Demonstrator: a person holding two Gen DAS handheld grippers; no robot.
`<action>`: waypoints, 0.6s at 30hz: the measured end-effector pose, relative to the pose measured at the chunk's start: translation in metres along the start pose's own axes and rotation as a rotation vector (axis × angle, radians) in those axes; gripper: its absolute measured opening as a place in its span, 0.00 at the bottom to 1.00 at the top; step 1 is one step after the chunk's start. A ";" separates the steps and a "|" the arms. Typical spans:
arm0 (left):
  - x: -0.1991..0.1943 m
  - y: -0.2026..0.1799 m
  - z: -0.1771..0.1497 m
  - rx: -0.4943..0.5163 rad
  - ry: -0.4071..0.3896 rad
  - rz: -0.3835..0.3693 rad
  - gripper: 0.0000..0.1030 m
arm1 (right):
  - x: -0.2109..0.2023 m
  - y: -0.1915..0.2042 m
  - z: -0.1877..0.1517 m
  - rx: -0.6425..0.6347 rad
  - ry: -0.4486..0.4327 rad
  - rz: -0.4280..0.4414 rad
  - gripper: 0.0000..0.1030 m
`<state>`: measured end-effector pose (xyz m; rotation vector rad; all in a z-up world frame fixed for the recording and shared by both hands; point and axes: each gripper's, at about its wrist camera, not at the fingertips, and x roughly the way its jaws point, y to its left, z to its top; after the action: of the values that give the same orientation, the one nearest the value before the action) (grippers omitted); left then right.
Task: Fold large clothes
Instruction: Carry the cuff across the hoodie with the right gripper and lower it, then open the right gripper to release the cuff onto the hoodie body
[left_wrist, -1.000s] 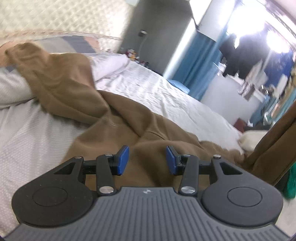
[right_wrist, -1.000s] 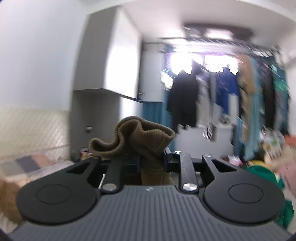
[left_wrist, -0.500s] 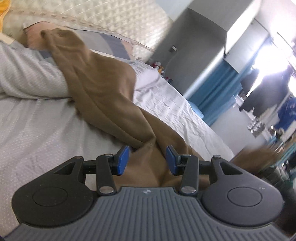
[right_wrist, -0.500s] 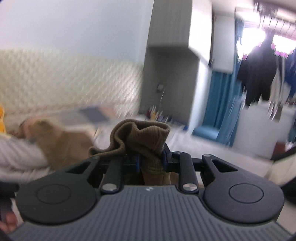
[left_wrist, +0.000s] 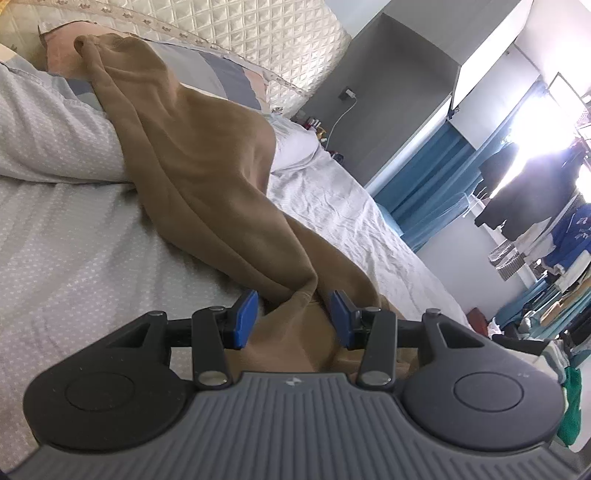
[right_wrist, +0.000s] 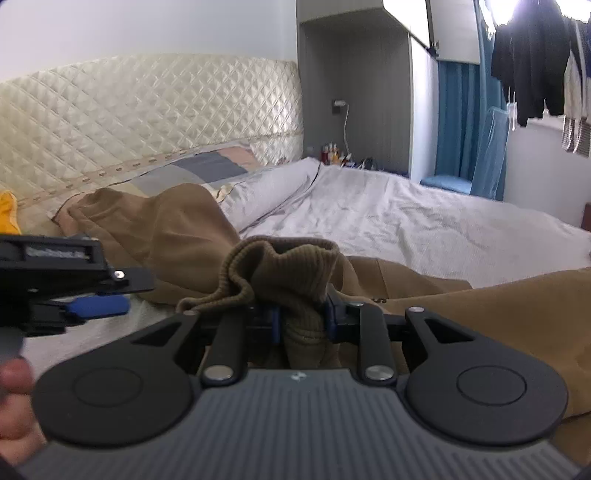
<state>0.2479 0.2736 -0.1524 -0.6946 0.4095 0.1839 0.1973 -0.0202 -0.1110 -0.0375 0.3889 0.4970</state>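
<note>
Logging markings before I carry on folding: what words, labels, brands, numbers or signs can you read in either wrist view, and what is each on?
Nothing reads cleanly.
White label on the left gripper, seen side-on from the right wrist: lettering there, too blurred to read.
White print on the blue garment hanging by the window: too small and blurred.
Small emblem on each gripper's grey body: a logo mark, no letters.
Brown garment: no text visible.

soft matt tan knit garment (left_wrist: 207, 192) with a ribbed cuff (right_wrist: 291, 273), white dotted, crinkled cotton bed sheet (left_wrist: 74, 266), glossy quilted cream headboard (right_wrist: 147, 110), matt black plastic right gripper (right_wrist: 301, 321) with ridged grey body, shiny metal pivot pins, blue rubbery pads (left_wrist: 245, 317)
</note>
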 end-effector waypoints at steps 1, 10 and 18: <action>-0.002 0.000 0.000 0.002 -0.007 -0.004 0.49 | -0.001 -0.001 0.002 0.000 0.010 0.008 0.26; -0.029 -0.023 -0.009 0.047 -0.048 -0.087 0.52 | -0.060 -0.014 0.008 -0.017 0.015 0.162 0.89; -0.048 -0.077 -0.038 0.251 -0.062 -0.145 0.51 | -0.096 -0.062 0.014 0.007 -0.014 0.126 0.89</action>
<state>0.2163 0.1895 -0.1138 -0.4679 0.3147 0.0163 0.1534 -0.1168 -0.0662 -0.0028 0.3811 0.6201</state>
